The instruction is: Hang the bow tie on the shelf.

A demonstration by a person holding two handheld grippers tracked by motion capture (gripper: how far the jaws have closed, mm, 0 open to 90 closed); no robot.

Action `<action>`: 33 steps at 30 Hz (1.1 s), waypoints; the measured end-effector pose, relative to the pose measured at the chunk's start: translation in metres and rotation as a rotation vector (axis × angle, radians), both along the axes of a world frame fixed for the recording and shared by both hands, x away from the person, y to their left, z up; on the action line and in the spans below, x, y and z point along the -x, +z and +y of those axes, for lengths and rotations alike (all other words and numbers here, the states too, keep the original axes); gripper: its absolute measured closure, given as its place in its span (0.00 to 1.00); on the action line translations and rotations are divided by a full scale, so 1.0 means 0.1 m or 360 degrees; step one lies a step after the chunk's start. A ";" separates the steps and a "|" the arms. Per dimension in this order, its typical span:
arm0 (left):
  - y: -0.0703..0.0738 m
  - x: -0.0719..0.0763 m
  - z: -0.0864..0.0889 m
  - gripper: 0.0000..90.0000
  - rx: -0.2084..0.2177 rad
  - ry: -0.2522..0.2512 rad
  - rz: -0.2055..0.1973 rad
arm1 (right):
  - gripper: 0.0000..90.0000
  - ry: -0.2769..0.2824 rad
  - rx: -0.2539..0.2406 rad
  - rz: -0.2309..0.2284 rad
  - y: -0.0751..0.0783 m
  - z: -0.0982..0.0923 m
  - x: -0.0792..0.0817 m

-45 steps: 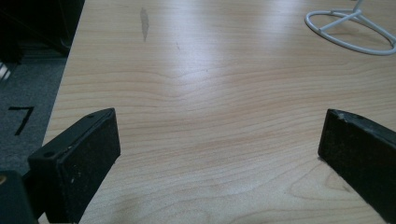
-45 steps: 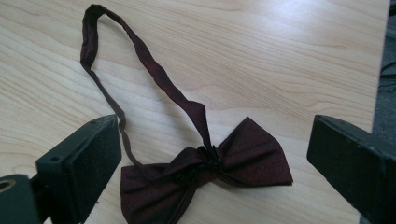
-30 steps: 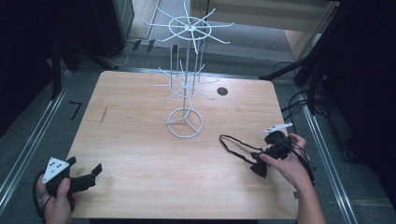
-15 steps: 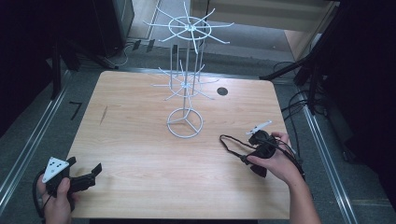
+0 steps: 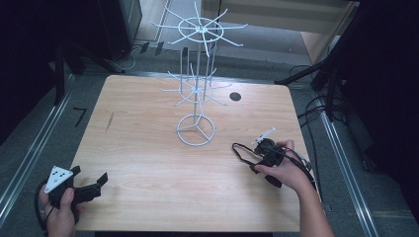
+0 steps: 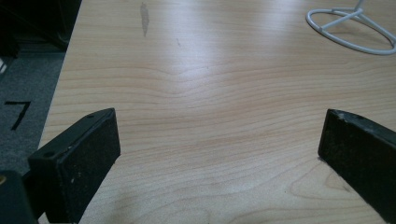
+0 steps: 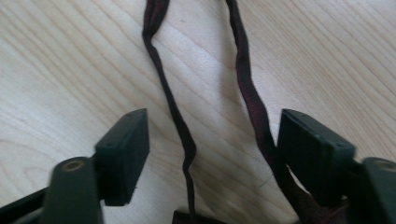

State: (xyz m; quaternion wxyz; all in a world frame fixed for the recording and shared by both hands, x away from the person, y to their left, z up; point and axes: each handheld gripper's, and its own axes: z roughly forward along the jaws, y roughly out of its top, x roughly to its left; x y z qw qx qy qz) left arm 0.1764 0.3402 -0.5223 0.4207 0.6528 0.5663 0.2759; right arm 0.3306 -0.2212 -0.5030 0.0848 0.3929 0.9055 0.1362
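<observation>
Right hand-held gripper [image 7: 212, 154], jaws just been closing, straddles thin dark fabric cord [image 7: 180, 126] on pale wooden counter [image 5: 148, 148], pads not pressing. Left hand-held gripper [image 6: 219, 154] wide open, nothing between.

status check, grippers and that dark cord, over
Right gripper low over the dark cord, jaws just been closing, cord between them, not pinched. Left gripper open. White wire stand well clear.
</observation>
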 end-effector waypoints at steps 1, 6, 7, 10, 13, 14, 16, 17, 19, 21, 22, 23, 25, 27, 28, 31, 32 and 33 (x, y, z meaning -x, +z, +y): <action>0.00 0.00 0.00 0.00 0.0000 0.0000 0.0000 | 0.31 0.0000 0.0000 0.0000 0.00 0.00 0.00; 0.00 0.00 0.00 0.00 -0.0001 0.0000 0.0000 | 0.37 -0.0086 0.0012 -0.0035 0.02 -0.02 -0.05; 0.00 0.00 0.00 0.00 -0.0001 0.0000 0.0000 | 0.37 -0.0093 0.0008 -0.0031 0.01 -0.03 -0.06; 0.00 0.00 0.00 0.00 0.0000 -0.0001 0.0001 | 0.37 -0.0097 0.0012 -0.0025 0.00 -0.04 -0.07; 0.00 0.00 0.00 0.00 -0.0001 -0.0001 0.0001 | 0.34 -0.0093 0.0010 0.0018 -0.03 -0.06 -0.11; 0.00 0.00 0.00 0.00 -0.0002 -0.0001 0.0000 | 0.34 -0.0105 0.0002 0.0036 -0.04 -0.06 -0.11; 0.00 0.00 0.00 0.00 -0.0001 0.0000 0.0000 | 0.40 -0.0096 0.0001 0.0054 -0.06 -0.04 -0.12; 0.00 0.00 0.00 0.00 -0.0001 0.0000 0.0000 | 0.40 -0.0096 0.0001 0.0054 -0.06 -0.04 -0.12; 0.00 0.00 0.00 0.00 -0.0002 0.0000 0.0000 | 0.49 -0.0054 -0.0026 0.0062 -0.06 -0.02 -0.11; 0.00 0.00 0.00 0.00 -0.0002 -0.0001 0.0000 | 0.53 -0.0047 -0.0027 0.0059 -0.06 -0.01 -0.10; 0.00 0.00 0.00 0.00 -0.0001 -0.0002 0.0001 | 0.61 -0.0015 -0.0025 0.0059 -0.05 0.01 -0.09; 0.00 0.00 0.00 0.00 -0.0001 -0.0002 0.0001 | 0.61 -0.0015 -0.0025 0.0059 -0.05 0.01 -0.09; 0.00 0.00 0.00 0.00 -0.0002 -0.0001 -0.0001 | 0.71 0.0025 -0.0034 0.0090 -0.04 0.03 -0.09; 0.00 0.00 -0.01 0.00 -0.0006 -0.0002 -0.0002 | 0.79 0.0048 -0.0053 0.0112 -0.04 0.04 -0.08; 0.00 0.00 -0.01 0.00 -0.0004 -0.0001 -0.0003 | 0.86 0.0058 -0.0059 0.0115 -0.04 0.04 -0.07; 0.00 0.00 0.00 0.00 -0.0002 0.0001 -0.0001 | 0.92 0.0055 -0.0059 0.0122 -0.04 0.04 -0.07; 0.00 0.00 0.00 0.00 -0.0002 0.0000 -0.0001 | 0.95 0.0050 -0.0060 0.0120 -0.04 0.04 -0.06; 0.00 0.00 0.00 0.00 -0.0006 -0.0005 0.0001 | 1.00 0.0036 -0.0074 0.0131 -0.04 0.04 -0.06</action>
